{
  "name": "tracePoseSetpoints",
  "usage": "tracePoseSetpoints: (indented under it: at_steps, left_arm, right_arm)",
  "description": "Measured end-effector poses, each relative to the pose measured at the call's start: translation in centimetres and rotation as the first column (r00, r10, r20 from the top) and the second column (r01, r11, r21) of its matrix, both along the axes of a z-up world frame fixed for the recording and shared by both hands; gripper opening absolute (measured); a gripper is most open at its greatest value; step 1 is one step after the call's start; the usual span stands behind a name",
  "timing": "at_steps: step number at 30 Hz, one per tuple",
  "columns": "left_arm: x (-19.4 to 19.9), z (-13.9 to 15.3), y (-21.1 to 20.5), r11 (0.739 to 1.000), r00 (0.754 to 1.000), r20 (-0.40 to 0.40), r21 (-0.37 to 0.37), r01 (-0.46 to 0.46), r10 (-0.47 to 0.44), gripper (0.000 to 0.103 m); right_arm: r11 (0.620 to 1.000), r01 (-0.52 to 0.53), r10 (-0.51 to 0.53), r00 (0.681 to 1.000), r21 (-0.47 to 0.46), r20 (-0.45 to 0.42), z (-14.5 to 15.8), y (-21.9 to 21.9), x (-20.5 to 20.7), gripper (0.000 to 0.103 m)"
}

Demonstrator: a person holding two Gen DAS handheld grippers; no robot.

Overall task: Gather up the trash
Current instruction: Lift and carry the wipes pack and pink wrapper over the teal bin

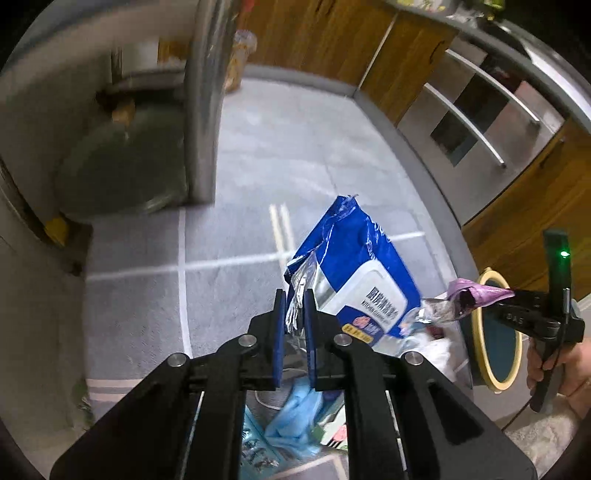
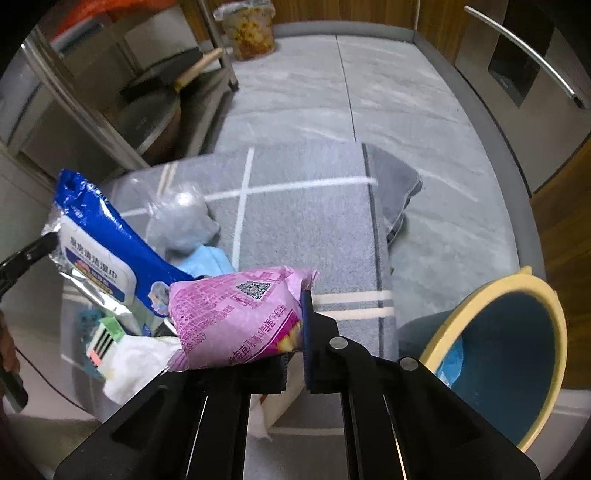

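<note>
My left gripper [image 1: 294, 295] is shut on the silver edge of a blue wet-wipe pack [image 1: 356, 273] and holds it above the mat; the pack also shows at the left of the right wrist view [image 2: 99, 240]. My right gripper [image 2: 295, 314] is shut on a pink snack bag [image 2: 236, 314], also seen in the left wrist view [image 1: 476, 295]. A blue bin with a yellow rim [image 2: 498, 354] stands at lower right, just right of the right gripper. More trash lies on the mat: a clear plastic bag [image 2: 181, 218], a light blue cloth [image 2: 210, 258], white tissue [image 2: 136, 358].
A grey mat with white lines [image 2: 303, 221] covers the tiled floor, one corner folded [image 2: 399, 188]. A metal shelf with a pan [image 2: 147, 110] stands at left, a bagged bucket [image 2: 251, 29] at the back, wooden cabinets and steel drawers [image 1: 480, 110] at right.
</note>
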State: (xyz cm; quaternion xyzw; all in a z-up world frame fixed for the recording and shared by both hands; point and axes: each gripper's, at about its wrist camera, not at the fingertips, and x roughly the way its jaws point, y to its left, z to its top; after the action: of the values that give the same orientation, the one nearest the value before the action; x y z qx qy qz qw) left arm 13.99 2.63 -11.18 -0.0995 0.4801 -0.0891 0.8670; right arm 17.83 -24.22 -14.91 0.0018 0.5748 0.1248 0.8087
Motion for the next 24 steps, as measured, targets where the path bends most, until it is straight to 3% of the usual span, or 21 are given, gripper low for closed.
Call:
tracePoseSetpoints:
  at_steps: [9,15,24]
  left_arm:
    - [-4.2,5.1,-2.1,0.990,0.988,0.147,0.137,0.020,-0.040,0.008]
    - [-5.8,8.5,-3.5,0.961,0.963,0.254,0.275,0.016,-0.088,0.003]
    - [-7.4,11.3,-3.8,0.955,0.948,0.302,0.297,0.005,-0.098,0.001]
  right_arm:
    - [0.998,0.042,-0.045,0.995,0.035,0.085,3.0,-1.8,-1.2,0.006]
    - [0.998,0.041,-0.047,0.989,0.044,0.141,4.8,-1.8,-2.1,0.006]
    - [0.997,0.008,-0.030,0.962,0.082,0.271,9.0,-1.9,-3.8,0.006]
